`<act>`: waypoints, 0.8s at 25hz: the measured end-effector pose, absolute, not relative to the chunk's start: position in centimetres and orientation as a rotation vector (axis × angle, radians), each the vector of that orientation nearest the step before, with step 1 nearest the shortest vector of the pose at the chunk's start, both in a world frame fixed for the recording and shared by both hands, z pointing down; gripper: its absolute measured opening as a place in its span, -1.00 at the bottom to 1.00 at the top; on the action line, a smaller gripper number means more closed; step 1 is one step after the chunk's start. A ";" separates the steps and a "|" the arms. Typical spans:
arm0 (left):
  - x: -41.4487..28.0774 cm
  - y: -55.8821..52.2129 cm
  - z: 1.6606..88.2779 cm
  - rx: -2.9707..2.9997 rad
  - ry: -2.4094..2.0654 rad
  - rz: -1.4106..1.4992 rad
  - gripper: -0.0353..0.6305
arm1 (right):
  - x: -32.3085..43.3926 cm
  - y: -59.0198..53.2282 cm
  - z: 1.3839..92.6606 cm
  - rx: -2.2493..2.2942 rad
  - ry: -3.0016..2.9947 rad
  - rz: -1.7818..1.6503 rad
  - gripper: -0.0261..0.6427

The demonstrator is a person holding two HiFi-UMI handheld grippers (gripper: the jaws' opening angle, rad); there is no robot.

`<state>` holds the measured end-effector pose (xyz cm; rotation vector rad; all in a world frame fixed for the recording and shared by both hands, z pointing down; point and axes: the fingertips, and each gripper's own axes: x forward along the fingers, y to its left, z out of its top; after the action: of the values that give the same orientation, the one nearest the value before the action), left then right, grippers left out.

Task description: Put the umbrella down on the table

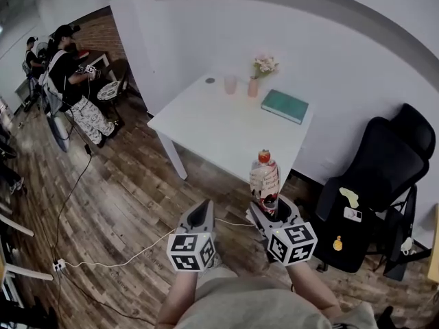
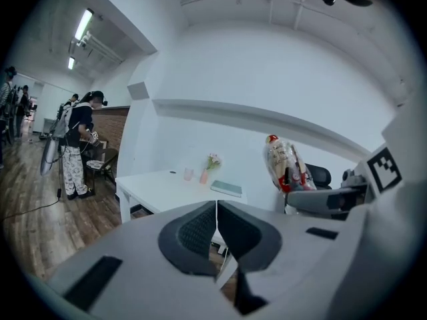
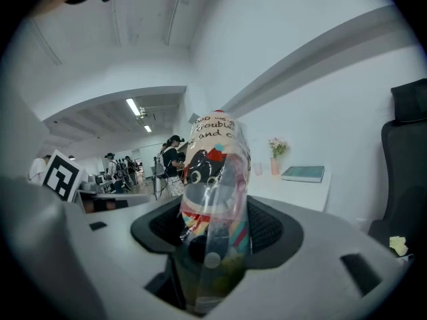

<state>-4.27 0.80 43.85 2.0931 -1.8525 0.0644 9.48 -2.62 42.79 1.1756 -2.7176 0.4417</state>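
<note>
A folded umbrella (image 1: 265, 179) in a clear printed sleeve with a red tip stands upright between the jaws of my right gripper (image 1: 269, 210), which is shut on it. The right gripper view shows the umbrella (image 3: 215, 212) filling the middle between the dark pads. It also appears at the right of the left gripper view, umbrella (image 2: 287, 165). My left gripper (image 1: 200, 216) is shut with nothing in it, its pads (image 2: 200, 232) pressed together. Both grippers hang over the wooden floor, short of the white table (image 1: 206, 125).
On the table's far side stand a pink cup (image 1: 230, 83), a vase of flowers (image 1: 255, 78) and a teal book (image 1: 285, 105). A black office chair (image 1: 377, 184) stands at the right. Cables (image 1: 103, 252) cross the floor. People (image 1: 72, 81) stand at the far left.
</note>
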 end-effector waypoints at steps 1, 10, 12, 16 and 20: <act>-5.0 0.0 43.8 2.098 -1.844 0.065 -0.87 | 8.8 -3.4 42.7 1.188 -2.714 0.445 -0.14; -10.3 -6.7 43.9 2.166 -1.741 0.081 -0.87 | 3.6 -9.2 42.5 1.305 -2.658 0.450 -0.14; -11.1 -8.0 44.1 2.181 -1.719 0.093 -0.87 | 2.7 -10.4 42.6 1.329 -2.649 0.456 -0.14; -13.0 -10.2 44.5 2.203 -1.686 0.101 -0.87 | 0.8 -12.4 43.0 1.365 -2.630 0.461 -0.14; -14.9 -12.1 45.1 2.207 -1.665 0.113 -0.87 | -0.7 -14.1 43.4 1.400 -2.610 0.474 -0.14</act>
<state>-14.90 -12.12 45.10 2.2069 -1.6646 0.1135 -0.70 -14.10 43.42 1.3999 -2.6104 0.4744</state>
